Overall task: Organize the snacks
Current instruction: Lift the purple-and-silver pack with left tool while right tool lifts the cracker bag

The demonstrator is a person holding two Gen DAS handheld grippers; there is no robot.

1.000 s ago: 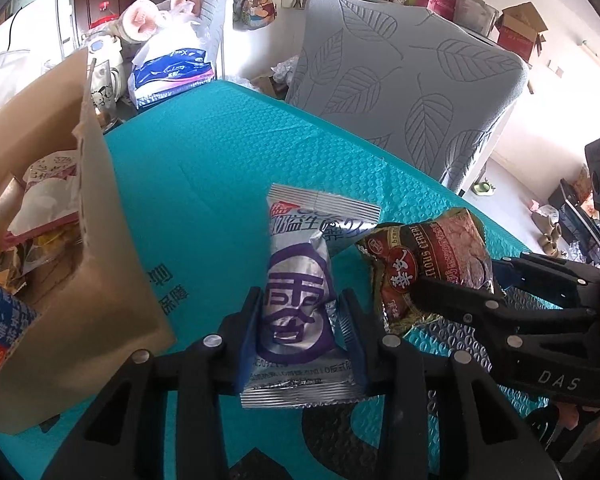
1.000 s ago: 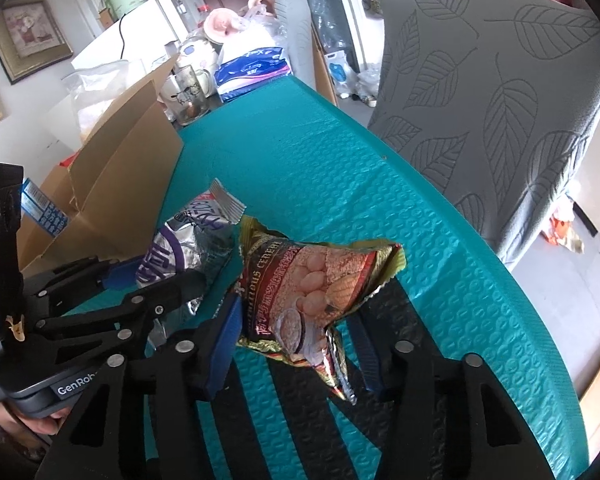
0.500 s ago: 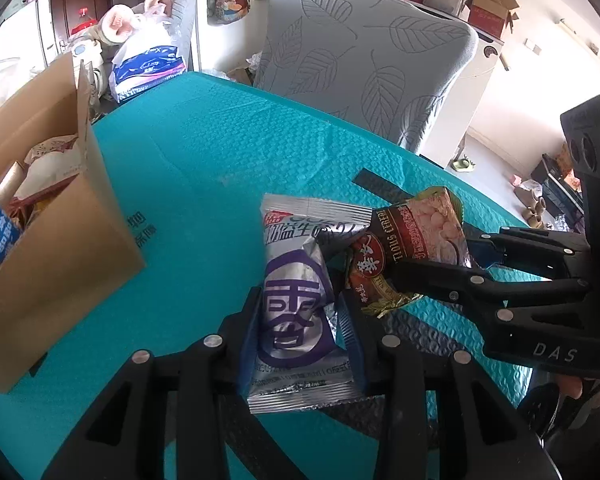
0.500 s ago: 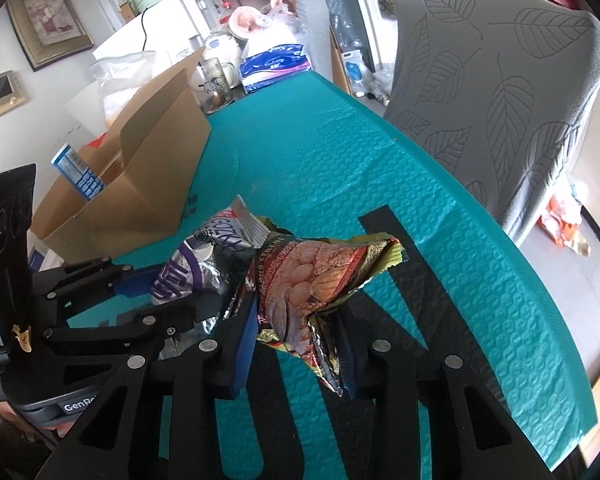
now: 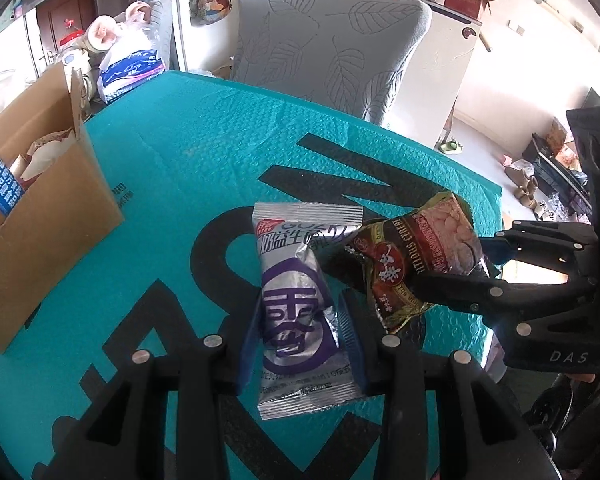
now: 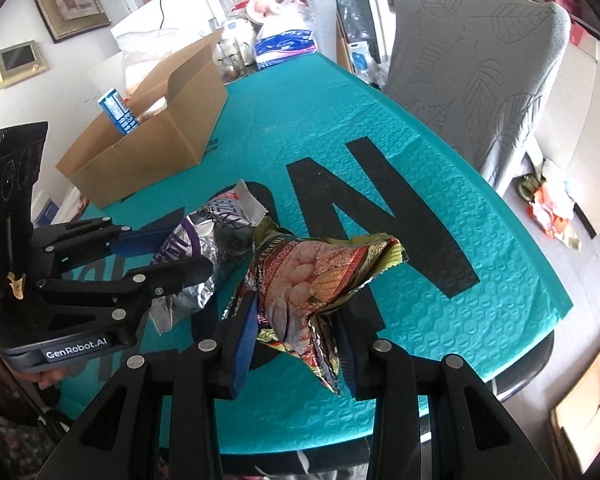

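Teal bubble-textured table cover [image 5: 204, 160] with big black letters, open cardboard box [image 6: 152, 148] at its far-left side.

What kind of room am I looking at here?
Most likely a lived-in home dining area: a table under a teal mat, a fabric-covered chair pulled up to it, and a framed picture on the wall.

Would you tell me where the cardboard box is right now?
The cardboard box stands on the teal mat at the left edge of the left wrist view, well left of the silver packet; the right wrist view shows it upper left.
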